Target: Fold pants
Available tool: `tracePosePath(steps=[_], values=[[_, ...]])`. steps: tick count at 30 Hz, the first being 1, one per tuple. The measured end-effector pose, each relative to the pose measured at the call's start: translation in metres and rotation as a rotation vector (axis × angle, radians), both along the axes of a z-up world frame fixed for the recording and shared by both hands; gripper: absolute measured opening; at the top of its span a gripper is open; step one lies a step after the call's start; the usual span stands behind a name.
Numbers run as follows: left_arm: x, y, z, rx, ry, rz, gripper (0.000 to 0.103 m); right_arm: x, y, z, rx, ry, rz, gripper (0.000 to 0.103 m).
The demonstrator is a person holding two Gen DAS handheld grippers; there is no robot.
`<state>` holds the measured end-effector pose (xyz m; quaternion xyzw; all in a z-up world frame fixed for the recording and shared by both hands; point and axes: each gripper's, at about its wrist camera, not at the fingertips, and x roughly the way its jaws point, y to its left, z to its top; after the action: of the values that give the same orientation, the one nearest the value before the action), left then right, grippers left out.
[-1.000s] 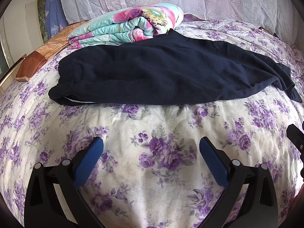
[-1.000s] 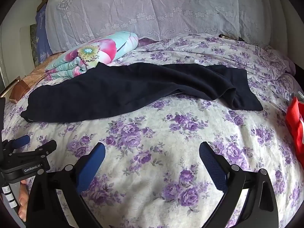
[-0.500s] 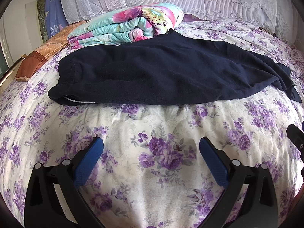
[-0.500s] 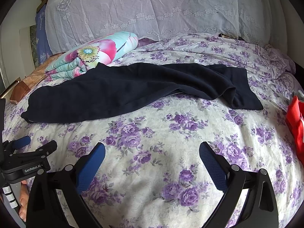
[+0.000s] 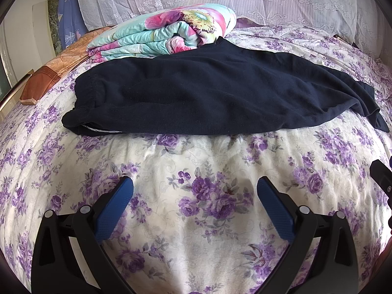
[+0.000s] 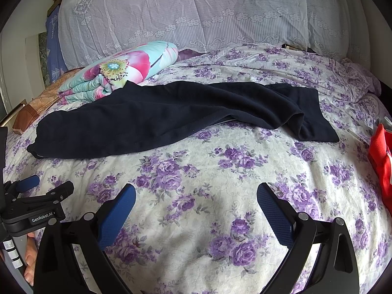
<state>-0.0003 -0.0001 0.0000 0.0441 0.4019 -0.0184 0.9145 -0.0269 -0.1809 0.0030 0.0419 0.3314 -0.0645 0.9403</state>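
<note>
While both grippers hover over the bedspread, the pants lie spread across it — waistband to the left, legs running right. Left of the pants, just behind the waistband, a folded quilt touches them. Nearer than the pants, the left gripper has its jaws wide and empty. Right gripper: jaws wide, empty. Right of the pants, well apart, lies a red cloth.

Bare bedspread before pants; quilt behind.
</note>
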Motion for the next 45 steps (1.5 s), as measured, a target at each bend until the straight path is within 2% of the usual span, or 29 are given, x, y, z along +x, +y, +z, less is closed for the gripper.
tracePosePath(steps=[24,31,32,33,34,35,37,38,39,45], values=[[0.0,0.0,0.0,0.0,0.001,0.0,0.099,-0.001,0.0,-0.002,0.0,0.005,-0.002,0.1],[-0.002,-0.002,-0.002,-0.016,0.007,-0.001,0.099,0.005,-0.002,-0.005,0.003,0.032,-0.001,0.1],[0.001,0.0,-0.003,-0.019,0.007,-0.001,0.099,0.005,-0.001,-0.005,0.003,0.026,-0.001,0.1],[0.001,0.0,-0.004,-0.021,0.011,0.0,0.099,0.001,0.0,-0.002,-0.003,-0.081,0.002,0.1],[0.001,0.0,-0.004,-0.019,0.018,0.0,0.099,0.001,0.0,-0.004,0.004,-0.025,0.001,0.1],[0.003,0.001,-0.005,-0.029,0.041,-0.001,0.099,0.0,0.0,-0.004,0.01,-0.008,-0.001,0.1],[0.002,0.001,-0.004,-0.019,0.018,-0.001,0.099,0.0,-0.004,-0.004,0.027,-0.022,-0.01,0.1],[0.002,0.001,-0.003,-0.005,-0.017,-0.002,0.099,-0.003,-0.006,-0.002,0.037,-0.067,-0.013,0.1],[0.002,0.001,-0.003,-0.013,-0.013,-0.002,0.099,-0.004,-0.007,-0.002,0.045,-0.072,-0.014,0.1],[0.002,0.007,-0.002,-0.091,0.011,-0.001,0.099,0.005,-0.007,-0.007,0.034,0.006,-0.008,0.1]])
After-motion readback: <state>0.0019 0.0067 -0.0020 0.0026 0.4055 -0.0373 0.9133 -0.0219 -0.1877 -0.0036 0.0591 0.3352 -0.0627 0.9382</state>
